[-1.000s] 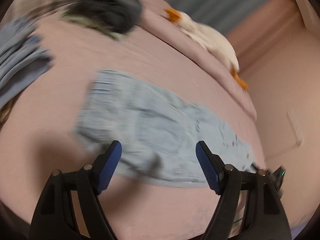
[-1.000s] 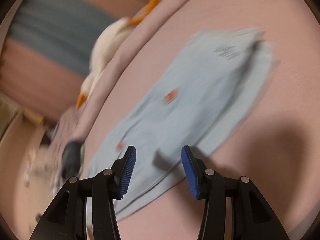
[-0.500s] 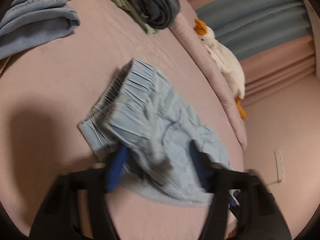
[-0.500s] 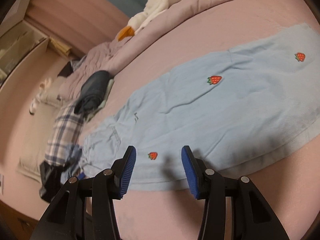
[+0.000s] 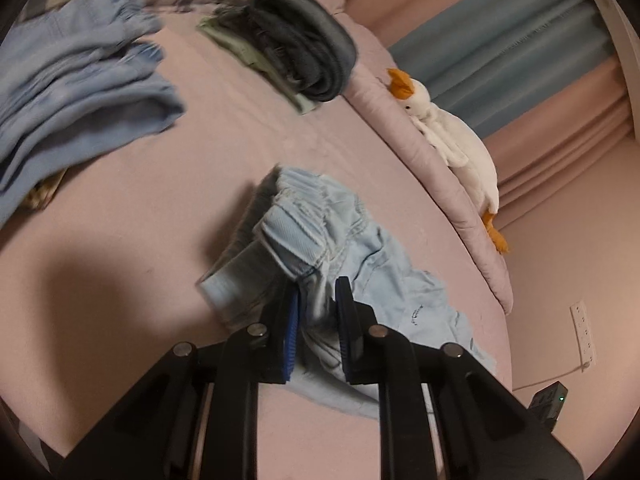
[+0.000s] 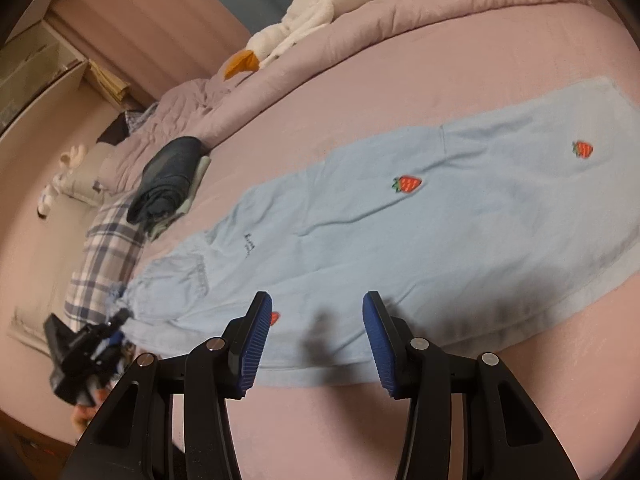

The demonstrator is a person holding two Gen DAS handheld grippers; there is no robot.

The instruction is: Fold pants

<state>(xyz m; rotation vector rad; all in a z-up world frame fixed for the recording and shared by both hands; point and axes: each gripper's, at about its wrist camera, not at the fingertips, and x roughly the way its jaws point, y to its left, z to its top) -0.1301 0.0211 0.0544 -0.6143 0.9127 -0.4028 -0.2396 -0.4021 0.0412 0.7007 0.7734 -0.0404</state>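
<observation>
Pants (image 6: 400,240) soft, limp on bed (image 6: 460,420). Your left tongs (image 5: 316,320) pinch the waistband; right tongs (image 6: 316,332) gape over mid-leg. Grip hem, far from goose (image 6: 312,16).

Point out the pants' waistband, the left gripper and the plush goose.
waistband (image 5: 304,216), left wrist view, bunched elastic edge.
left gripper (image 5: 317,320), left wrist view, between fingertips clamping fabric.
plush goose (image 5: 452,140), left wrist view, white body.

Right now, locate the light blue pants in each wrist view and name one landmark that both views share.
Left wrist: the pants lie bunched at lower center, the waistband pinched in the left tool.
Right wrist: the pants stretch flat from left to upper right, above the open right tool.
Shared landmark: the plush goose on the quilt's edge, at upper right in the left view and at the top in the right view.
</observation>
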